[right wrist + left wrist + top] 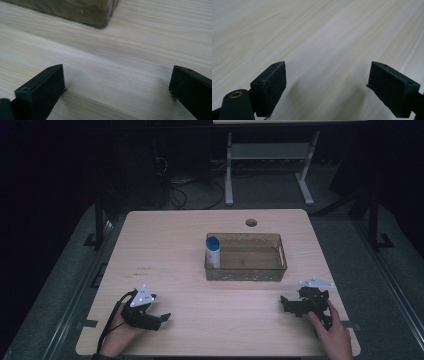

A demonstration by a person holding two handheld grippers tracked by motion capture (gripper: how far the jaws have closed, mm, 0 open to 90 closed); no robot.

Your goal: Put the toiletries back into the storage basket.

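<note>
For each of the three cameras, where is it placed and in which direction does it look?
High view: sits above the person's side, looks forward and down on the table, the bin and the bottle; both hands and each hand-held gripper show, left, right.
Left gripper view: rides on the left hand-held gripper, looks along its open jaws at bare table.
Right gripper view: rides on the right hand-held gripper, looks along its open jaws toward a bin corner.
The high view and the right gripper view share the bin.
</note>
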